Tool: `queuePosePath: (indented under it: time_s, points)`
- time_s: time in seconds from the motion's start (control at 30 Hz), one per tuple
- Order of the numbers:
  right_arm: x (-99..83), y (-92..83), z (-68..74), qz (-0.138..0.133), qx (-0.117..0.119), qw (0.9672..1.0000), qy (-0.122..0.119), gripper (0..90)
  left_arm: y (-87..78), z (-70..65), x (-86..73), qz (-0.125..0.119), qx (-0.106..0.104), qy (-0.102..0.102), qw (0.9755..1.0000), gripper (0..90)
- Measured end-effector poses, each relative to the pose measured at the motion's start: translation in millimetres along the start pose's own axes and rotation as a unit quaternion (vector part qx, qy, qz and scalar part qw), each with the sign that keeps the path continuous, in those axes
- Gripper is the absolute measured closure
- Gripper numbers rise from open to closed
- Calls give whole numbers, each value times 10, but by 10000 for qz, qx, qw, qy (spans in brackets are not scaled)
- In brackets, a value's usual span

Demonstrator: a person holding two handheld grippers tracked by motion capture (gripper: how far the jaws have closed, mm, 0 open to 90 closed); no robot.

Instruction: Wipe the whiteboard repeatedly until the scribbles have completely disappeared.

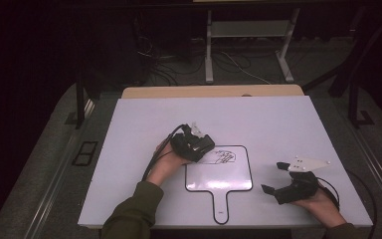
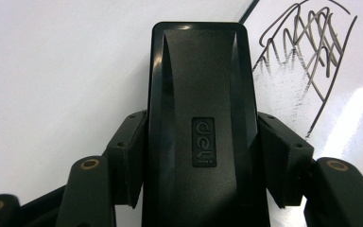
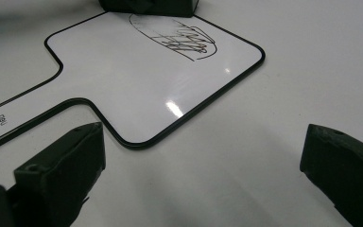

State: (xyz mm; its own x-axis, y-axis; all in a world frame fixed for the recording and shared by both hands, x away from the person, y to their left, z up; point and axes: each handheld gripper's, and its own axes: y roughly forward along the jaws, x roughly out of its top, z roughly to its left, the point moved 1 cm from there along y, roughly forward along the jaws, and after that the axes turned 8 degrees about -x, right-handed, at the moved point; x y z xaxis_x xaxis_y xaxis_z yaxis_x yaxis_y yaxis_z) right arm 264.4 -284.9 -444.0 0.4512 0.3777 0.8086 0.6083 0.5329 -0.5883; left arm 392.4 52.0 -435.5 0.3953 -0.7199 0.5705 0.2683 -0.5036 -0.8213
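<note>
Risk: our left gripper [image 2: 203, 156] clamps the eraser [image 2: 202, 118] at the whiteboard's [image 1: 219, 174] scribble [image 1: 223, 158]; with our right gripper [image 1: 278, 179] wide open, empty, the unbraced board may slide.

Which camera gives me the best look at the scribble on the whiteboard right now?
The right gripper view: the whole scribble lies clear on the whiteboard. The left gripper view is closer, but the eraser clamped in the left gripper cuts it off at one side. The high view shows it small beside that gripper.
</note>
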Motion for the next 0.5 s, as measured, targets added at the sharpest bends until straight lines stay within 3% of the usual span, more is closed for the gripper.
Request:
queuePosePath:
  time_s: [0.23, 0.5]
  points:
    - [-1, -1, -4, -3, 1, 10000, 9, 0, -58, 137, -87, -35, 65, -224, 9997, 392]
    - [0, -3, -3, -8, -6, 10000, 21, 0, -37, -20, -56, -24, -16, -36, 10000, 392]
